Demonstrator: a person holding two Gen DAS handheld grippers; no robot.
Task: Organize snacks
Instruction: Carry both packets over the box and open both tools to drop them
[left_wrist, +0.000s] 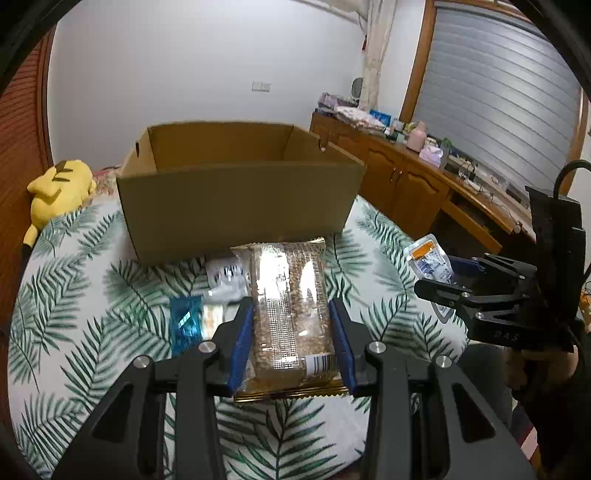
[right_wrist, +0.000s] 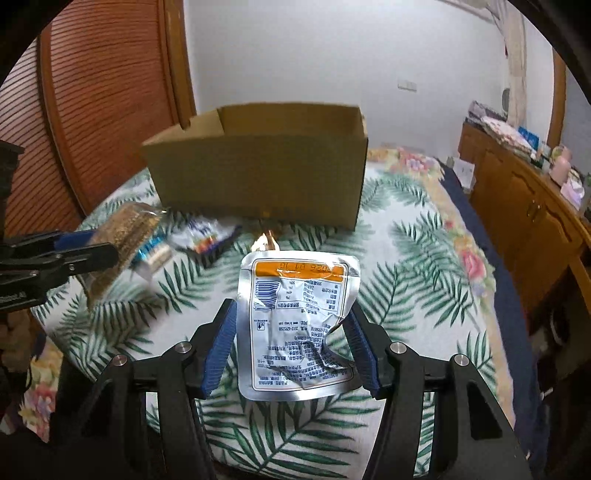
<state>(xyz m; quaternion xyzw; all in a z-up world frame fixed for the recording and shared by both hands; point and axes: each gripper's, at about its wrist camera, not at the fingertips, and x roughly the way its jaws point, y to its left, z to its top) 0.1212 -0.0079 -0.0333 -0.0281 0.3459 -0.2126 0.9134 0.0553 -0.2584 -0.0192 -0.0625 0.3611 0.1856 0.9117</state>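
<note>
My left gripper (left_wrist: 291, 314) is shut on a clear pack of brown grain bars (left_wrist: 288, 306), held above the bed in front of an open cardboard box (left_wrist: 240, 206). My right gripper (right_wrist: 291, 317) is shut on a silver foil pouch (right_wrist: 295, 325) with an orange band and printed label, also lifted, in front of the box (right_wrist: 258, 177). The right gripper (left_wrist: 439, 277) with its pouch (left_wrist: 428, 258) shows at the right of the left wrist view. The left gripper (right_wrist: 107, 247) with the grain pack (right_wrist: 125, 236) shows at the left of the right wrist view.
Loose snacks lie on the palm-leaf bedsheet (left_wrist: 92, 314) before the box: a blue packet (left_wrist: 184, 325), a white packet (left_wrist: 225, 277), a colourful packet (right_wrist: 207, 236). A yellow plush toy (left_wrist: 59, 192) sits far left. A wooden cabinet (left_wrist: 417, 184) with clutter runs along the right.
</note>
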